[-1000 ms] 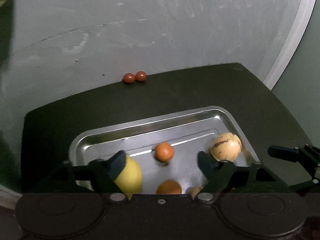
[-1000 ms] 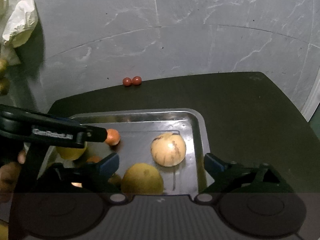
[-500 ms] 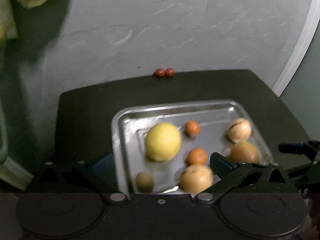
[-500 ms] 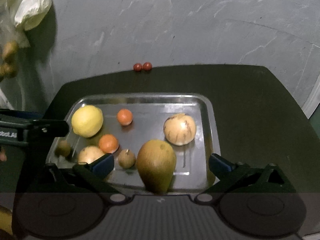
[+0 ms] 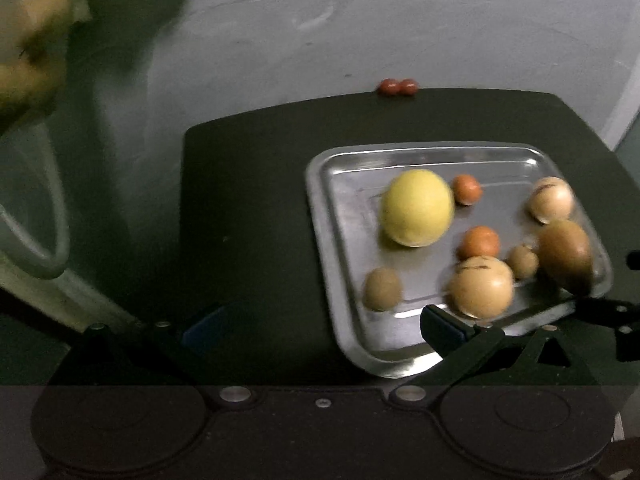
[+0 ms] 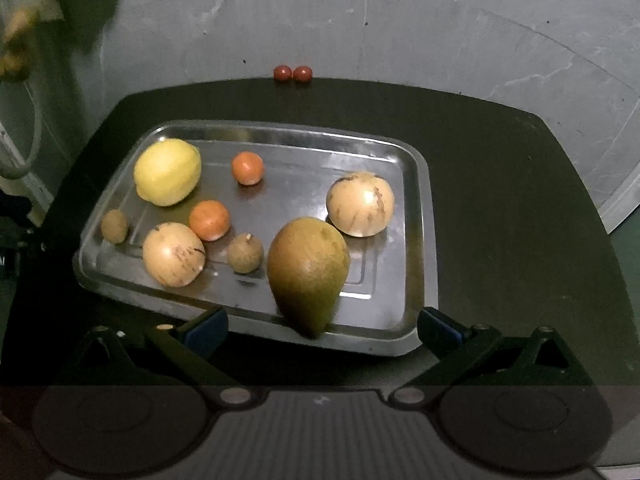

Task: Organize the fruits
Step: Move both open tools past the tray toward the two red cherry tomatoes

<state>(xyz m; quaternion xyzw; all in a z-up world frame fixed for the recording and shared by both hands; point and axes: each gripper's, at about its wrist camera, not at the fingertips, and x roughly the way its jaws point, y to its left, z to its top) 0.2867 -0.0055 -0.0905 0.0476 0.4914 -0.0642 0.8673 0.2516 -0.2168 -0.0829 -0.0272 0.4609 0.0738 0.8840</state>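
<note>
A steel tray (image 6: pixel 416 240) (image 5: pixel 344 280) on a dark table holds several fruits: a yellow lemon (image 6: pixel 167 171) (image 5: pixel 416 207), two small oranges (image 6: pixel 248 168) (image 6: pixel 209 220), two pale striped round fruits (image 6: pixel 361 204) (image 6: pixel 173 254), a brown-green pear (image 6: pixel 307 270) (image 5: pixel 566 254) and two small brown fruits (image 6: pixel 245 253) (image 6: pixel 114 226). My right gripper (image 6: pixel 322 326) hangs open just in front of the tray's near rim. My left gripper (image 5: pixel 324 326) is open over the tray's left near corner. Neither holds anything.
Two small red fruits (image 6: pixel 293 73) (image 5: pixel 398 86) lie at the table's far edge against a grey wall. A pale bag (image 5: pixel 28 52) with yellowish things hangs at the upper left. Bare dark table (image 6: pixel 512 200) lies right of the tray.
Both grippers have drawn back from the tray and up. The left one has swung left, so the tray now sits to its right. The lemon left its jaws earlier.
</note>
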